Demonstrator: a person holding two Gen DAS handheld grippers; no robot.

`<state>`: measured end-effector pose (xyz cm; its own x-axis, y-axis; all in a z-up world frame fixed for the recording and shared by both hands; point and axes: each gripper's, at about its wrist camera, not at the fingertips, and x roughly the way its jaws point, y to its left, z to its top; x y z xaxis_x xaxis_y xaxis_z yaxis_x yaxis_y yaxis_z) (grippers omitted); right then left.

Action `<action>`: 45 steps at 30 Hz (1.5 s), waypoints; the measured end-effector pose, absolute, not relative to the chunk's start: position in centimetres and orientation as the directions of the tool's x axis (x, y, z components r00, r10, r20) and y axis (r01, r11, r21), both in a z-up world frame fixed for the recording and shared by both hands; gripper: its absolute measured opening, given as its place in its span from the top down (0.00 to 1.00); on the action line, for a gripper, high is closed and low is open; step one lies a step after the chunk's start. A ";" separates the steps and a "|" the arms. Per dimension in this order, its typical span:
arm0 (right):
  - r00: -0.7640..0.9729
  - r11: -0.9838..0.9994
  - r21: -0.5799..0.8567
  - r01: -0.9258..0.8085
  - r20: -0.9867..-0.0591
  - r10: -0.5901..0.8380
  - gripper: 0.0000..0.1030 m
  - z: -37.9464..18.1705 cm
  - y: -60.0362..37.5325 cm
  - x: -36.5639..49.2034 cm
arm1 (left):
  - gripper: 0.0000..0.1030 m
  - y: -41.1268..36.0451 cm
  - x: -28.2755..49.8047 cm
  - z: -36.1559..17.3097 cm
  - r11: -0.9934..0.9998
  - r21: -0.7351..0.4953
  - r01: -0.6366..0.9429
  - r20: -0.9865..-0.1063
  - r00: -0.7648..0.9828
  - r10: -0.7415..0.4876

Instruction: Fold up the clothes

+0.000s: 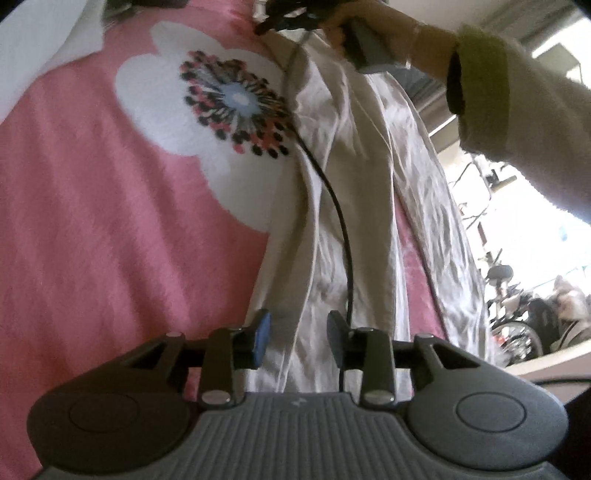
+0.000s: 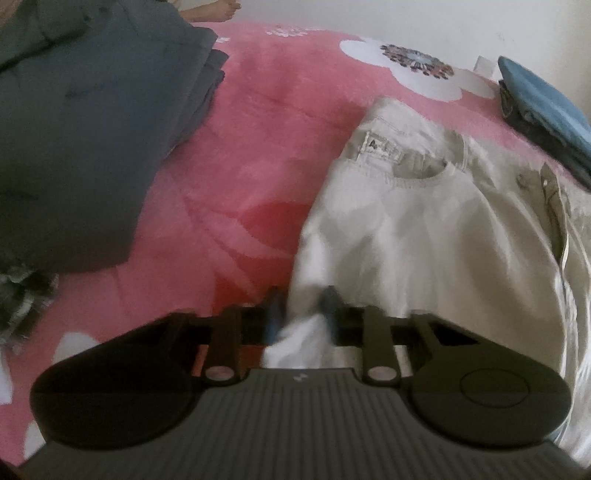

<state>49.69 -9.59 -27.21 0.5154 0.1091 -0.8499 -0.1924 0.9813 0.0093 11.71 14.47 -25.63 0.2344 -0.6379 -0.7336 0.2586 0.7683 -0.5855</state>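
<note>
Left wrist view looks down the left gripper at a pair of pale beige trousers stretched lengthwise over a pink bedspread printed with a large white flower. Its jaws stand apart over the near end of one trouser leg, with cloth lying in the gap but the blue pads not pressing on it. A black cable curves across the trousers from near the right-hand finger toward the far end. At that far end a hand in a pale sleeve with a yellow-green cuff holds the right gripper down at the trousers' edge. Right wrist view shows the waistband end of the trousers, with a label inside the waist and a button near the fly, spread on the same bedspread. Here the right gripper's jaws are closed on a bunched fold of the pale cloth, which sticks out between the fingers toward the camera; this part is blurred. A dark grey folded garment lies well to the left on the bed, and a blue folded item sits at the far right edge.
</note>
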 end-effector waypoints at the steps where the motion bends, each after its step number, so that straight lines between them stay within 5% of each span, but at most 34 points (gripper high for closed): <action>1: 0.521 0.980 0.030 -0.196 -0.843 0.130 0.97 -26.9 -9.8 49.7 | 0.66 14.8 11.6 -25.8 0.762 -0.597 0.252 -0.727 0.233 -0.646; 7: 0.597 0.949 0.249 -0.195 -0.737 0.316 0.97 -24.4 -11.6 50.1 | 0.66 16.0 11.4 -26.4 0.744 -0.629 0.225 -0.713 0.214 -0.668; 12: 0.539 0.949 0.272 -0.161 -0.781 0.316 0.92 -28.7 -11.4 50.7 | 0.66 16.0 11.4 -26.4 0.747 -0.628 0.220 -0.717 0.212 -0.665; 16: 0.565 0.909 0.374 -0.186 -0.716 0.410 0.76 -26.5 -13.4 49.1 | 0.66 16.0 10.9 -26.2 0.751 -0.621 0.224 -0.719 0.219 -0.660; 20: 0.611 0.823 0.509 -0.252 -0.576 0.543 0.76 -20.8 -18.6 46.0 | 0.64 16.3 10.3 -26.1 0.753 -0.618 0.225 -0.721 0.219 -0.657; 23: 0.615 0.662 0.682 -0.311 -0.387 0.687 0.74 -15.9 -24.5 42.8 | 0.64 16.1 10.0 -25.8 0.764 -0.600 0.237 -0.732 0.223 -0.644; 27: 0.531 0.464 0.806 -0.367 -0.228 0.816 0.50 -12.3 -29.1 39.3 | 0.64 15.3 9.8 -25.3 0.794 -0.558 0.240 -0.759 0.239 -0.606; 30: 0.470 0.503 0.789 -0.354 -0.315 0.824 0.49 -13.2 -27.5 37.5 | 0.69 14.6 9.5 -25.0 0.828 -0.497 0.261 -0.791 0.255 -0.555; 37: 0.409 0.847 0.447 -0.287 -0.743 0.530 0.52 -20.8 -14.8 36.6 | 0.87 14.4 9.0 -25.1 0.866 -0.453 0.212 -0.818 0.289 -0.498; 42: 0.483 0.931 0.093 -0.354 -0.834 0.267 0.59 -24.3 -8.0 35.6 | 0.98 14.9 9.1 -25.5 0.868 -0.466 0.171 -0.815 0.299 -0.497; 45: 0.500 0.924 -0.042 -0.381 -0.850 0.168 0.72 -26.0 -6.4 35.9 | 0.98 15.1 9.0 -25.8 0.863 -0.477 0.163 -0.807 0.308 -0.504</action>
<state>35.91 -6.38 -25.97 0.4998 0.1680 -0.8497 -0.3812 0.9236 -0.0415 9.04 15.12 -25.76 0.3077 -0.5042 -0.8069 0.1627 0.8635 -0.4775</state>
